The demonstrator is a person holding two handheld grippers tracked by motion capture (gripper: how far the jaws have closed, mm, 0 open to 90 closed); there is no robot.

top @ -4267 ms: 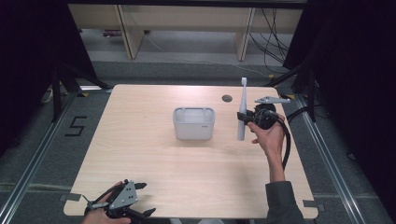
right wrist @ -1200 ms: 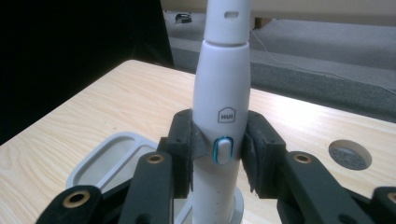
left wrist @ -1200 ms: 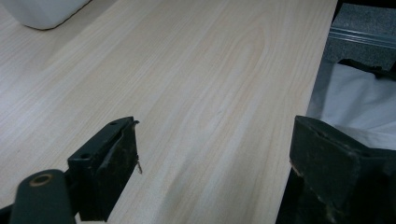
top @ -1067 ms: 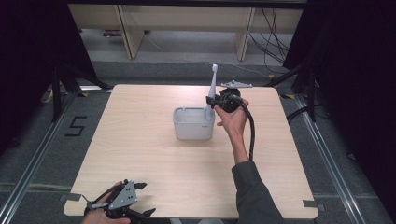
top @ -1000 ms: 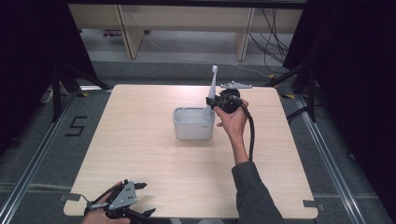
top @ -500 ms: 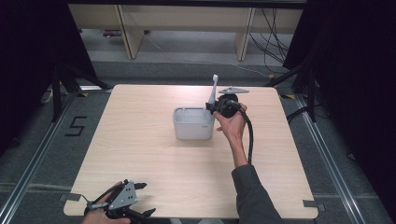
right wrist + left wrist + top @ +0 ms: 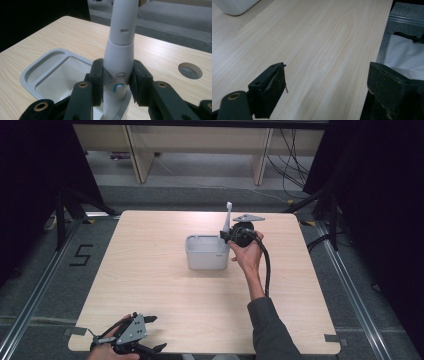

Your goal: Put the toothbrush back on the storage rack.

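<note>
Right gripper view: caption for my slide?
Right gripper shut on a white electric toothbrush, held upright over a grey holder.

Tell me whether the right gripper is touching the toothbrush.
Touching. The right gripper view shows the right gripper's black jaws pressed against both sides of the white toothbrush handle, no gap.
</note>
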